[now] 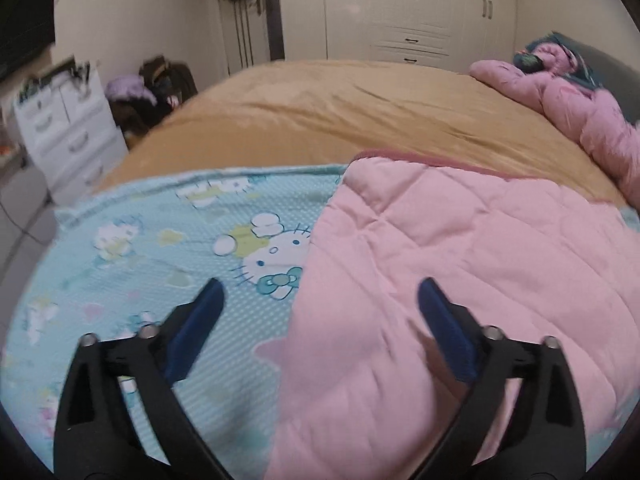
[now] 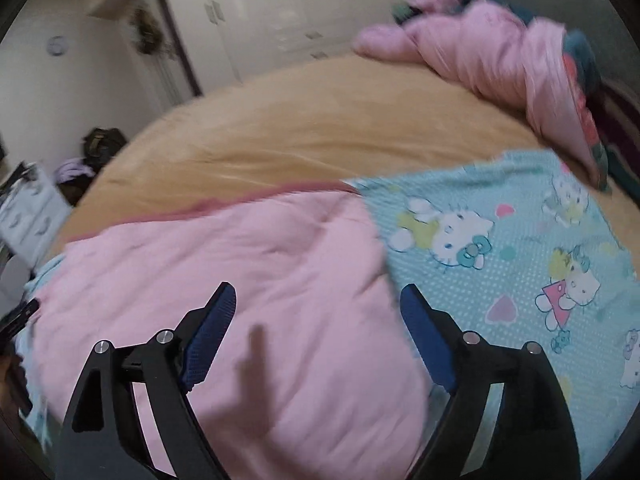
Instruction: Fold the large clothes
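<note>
Both grippers' fingers, L [image 1: 320, 300] & R [image 2: 316, 304], wide apart, empty, over pink quilt [image 1: 460, 280].

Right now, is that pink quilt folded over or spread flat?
Folded over. The pink quilt lies with its pink side across the middle of the blue cartoon-print side, which shows on both sides.

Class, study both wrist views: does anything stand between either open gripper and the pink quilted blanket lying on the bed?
Nothing visible does. The left gripper and right gripper both hang open directly over the pink quilted blanket, which lies folded over the blue cartoon-cat sheet. No pad presses the fabric.
</note>
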Tool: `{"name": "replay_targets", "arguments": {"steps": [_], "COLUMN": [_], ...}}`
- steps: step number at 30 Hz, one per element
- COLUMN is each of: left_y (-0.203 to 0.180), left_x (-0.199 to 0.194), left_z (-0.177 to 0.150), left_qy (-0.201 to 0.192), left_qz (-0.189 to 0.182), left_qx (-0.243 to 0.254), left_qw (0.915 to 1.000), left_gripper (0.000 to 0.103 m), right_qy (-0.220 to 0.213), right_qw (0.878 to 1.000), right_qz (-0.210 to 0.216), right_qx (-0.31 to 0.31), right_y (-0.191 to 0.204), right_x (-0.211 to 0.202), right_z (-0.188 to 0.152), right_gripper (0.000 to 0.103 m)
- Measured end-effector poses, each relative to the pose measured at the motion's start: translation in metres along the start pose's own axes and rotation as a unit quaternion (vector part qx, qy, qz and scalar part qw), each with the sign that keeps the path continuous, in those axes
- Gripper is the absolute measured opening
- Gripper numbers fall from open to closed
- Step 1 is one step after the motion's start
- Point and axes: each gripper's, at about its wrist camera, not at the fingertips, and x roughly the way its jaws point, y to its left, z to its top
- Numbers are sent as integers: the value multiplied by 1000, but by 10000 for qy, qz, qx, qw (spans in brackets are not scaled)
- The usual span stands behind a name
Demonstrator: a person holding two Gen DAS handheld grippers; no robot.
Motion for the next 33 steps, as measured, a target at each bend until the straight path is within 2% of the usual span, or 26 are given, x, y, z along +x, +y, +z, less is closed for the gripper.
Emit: {"name": "replay_targets", "arguments": {"steps": [2,5,8,10,13,15,18,22,25,29,33], "left_y": [-12,-34,-63,-82,-104,-121,-133,-129,-123,-118,-119], "left_x": [-25,-51,-66,-72,-75,-70,-52,-35,-23,-15,-18], "left_z": [-4,-12,-23,-31,-46,-55,-68,-82,-91,-96,-100], "left_qy": [-113,-94,-26,15,132,228,558,718,711,686,594], "left_qz": [-173,-448,-668,-728,-943,-919,-677,-814,-979,-1167,-1178], "left_qx": [136,291,437,489,451,561,720,491,330,267,292], "left_qw": [9997,9985,9968,9961,9944,9939,9935,9929,9921,9904,9908], "left_gripper": [94,94,94,94,94,94,94,95,95,95,95], "right_qy": [-40,-60,111,159,328,497,846,1135,1159,941,747], "right_qw": [9993,9959,9895,9881,9893,9905,9912,9889,9902,9937,9955], "right_qz": [253,518,478,453,545,607,380,93,48,19,-16], "right_qx": [-259,-735,-1359,-1460,-1312,-1126,-948,-954,-778,-607,-589], "right_y": [21,57,93,106,112,111,110,115,114,112,112], "right_x": [-20,-45,-53,-53,-48,-43,-28,-9,4,13,9], "right_z": [-10,-33,-59,-67,-79,-82,-91,-104,-110,-119,-126], "right_gripper": [95,96,96,96,96,96,99,99,99,99,99]}}
